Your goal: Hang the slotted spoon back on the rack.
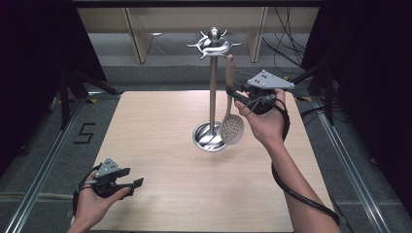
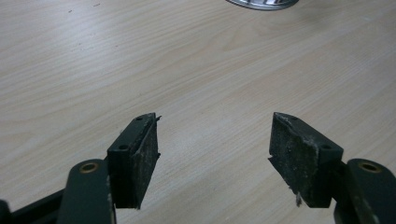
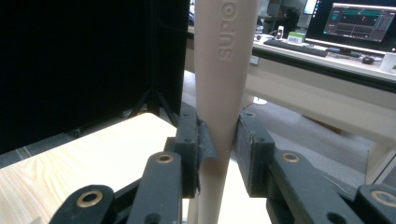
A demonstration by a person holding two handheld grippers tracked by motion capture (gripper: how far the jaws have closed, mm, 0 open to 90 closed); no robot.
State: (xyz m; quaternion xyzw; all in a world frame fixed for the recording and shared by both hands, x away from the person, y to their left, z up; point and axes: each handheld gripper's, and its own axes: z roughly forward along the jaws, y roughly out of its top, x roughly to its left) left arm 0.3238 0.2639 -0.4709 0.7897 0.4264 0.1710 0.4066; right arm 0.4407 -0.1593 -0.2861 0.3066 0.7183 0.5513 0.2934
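Beige skimmer (image 1: 230,97) in raised right hand-held gripper (image 1: 232,92)

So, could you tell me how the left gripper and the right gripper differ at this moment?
The left gripper has its jaws wide apart with nothing between them; the right gripper is closed on the beige handle of the slotted spoon. The left gripper sits low at the near left edge of the table; the right gripper is raised beside the metal utensil stand. Both are hand-held, with black jaws.
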